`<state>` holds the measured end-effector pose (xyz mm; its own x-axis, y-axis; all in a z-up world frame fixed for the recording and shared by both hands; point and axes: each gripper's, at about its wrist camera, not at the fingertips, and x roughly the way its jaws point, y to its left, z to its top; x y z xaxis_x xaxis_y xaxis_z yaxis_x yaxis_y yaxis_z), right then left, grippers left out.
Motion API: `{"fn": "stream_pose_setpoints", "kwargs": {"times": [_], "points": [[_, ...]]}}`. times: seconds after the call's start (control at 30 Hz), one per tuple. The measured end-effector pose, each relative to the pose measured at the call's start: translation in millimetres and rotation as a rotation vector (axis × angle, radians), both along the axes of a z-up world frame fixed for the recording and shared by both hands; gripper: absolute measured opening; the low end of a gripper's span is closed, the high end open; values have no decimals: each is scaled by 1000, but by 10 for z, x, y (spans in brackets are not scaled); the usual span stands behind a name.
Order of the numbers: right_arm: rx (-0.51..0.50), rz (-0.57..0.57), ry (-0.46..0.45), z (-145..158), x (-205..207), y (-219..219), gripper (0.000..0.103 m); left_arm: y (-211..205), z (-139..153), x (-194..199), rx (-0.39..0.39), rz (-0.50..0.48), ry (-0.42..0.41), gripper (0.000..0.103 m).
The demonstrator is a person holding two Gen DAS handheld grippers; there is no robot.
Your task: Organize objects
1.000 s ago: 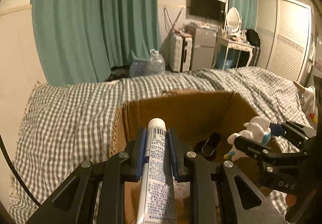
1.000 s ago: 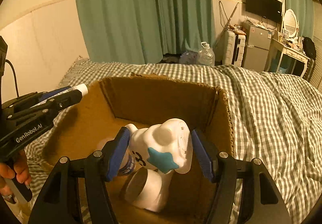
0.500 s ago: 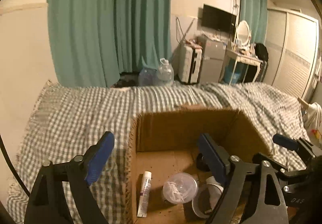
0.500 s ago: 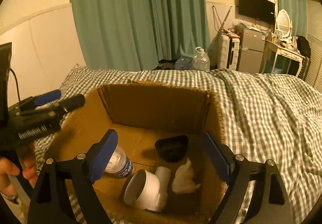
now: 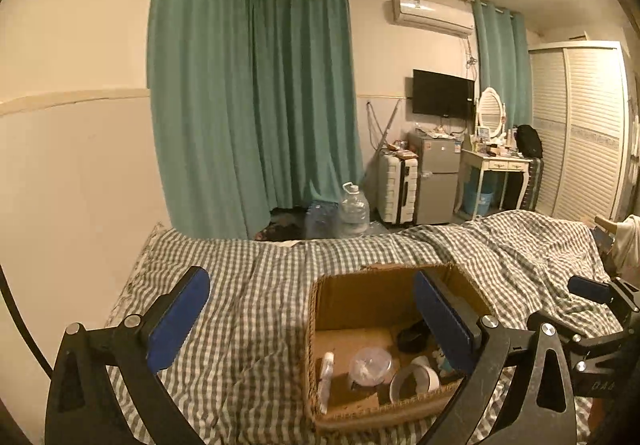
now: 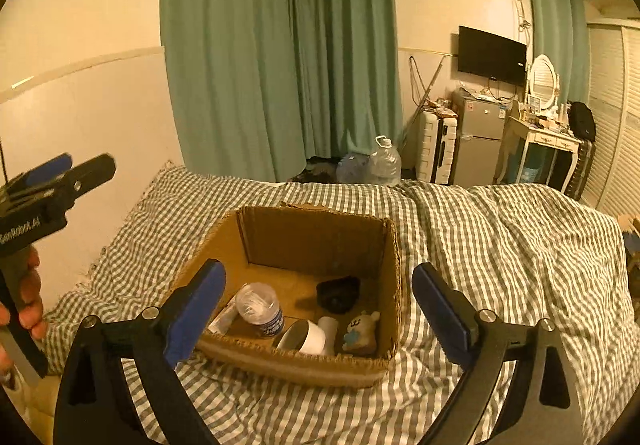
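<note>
Checked bedspread (image 6: 500, 245) carries a cardboard box (image 6: 316, 241); both grippers' fingers spread, empty.

Ahead of me hung green curtains (image 5: 256, 105), an air conditioner (image 5: 432, 15) sat high on the wall, a TV (image 5: 443, 93) was below it, a water jug (image 5: 354, 211) stood beside a white suitcase (image 5: 397, 189) and small fridge (image 5: 436, 177), a checked bedspread (image 5: 248, 305) lay under everything.

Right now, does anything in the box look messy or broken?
A little. The cardboard box has a ragged, torn top edge. Inside, the white cup lies tipped on its side, and the small toy leans in the corner beside it. The clear jar and the tube look fine. Nothing has spilled.
</note>
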<state>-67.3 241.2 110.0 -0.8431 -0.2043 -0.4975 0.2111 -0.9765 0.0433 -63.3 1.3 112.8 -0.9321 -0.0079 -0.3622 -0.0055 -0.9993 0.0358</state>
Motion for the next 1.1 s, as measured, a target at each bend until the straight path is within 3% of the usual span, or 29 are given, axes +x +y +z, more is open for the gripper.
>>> {"fn": "stream_pose_setpoints", "kwargs": {"times": [0.3,0.53,0.7,1.1], "points": [[-45,-49,23,-76,129,57,101,118,-307,-53,62,-18,-55,103],[0,-91,76,-285,107,141,103,190,-627,-81,21,25,-54,103],[-17,-114,55,-442,55,236,103,248,-778,-47,-21,30,-40,103],[-2,-160,19,-635,6,320,103,273,-855,-45,-14,12,-67,103]]}}
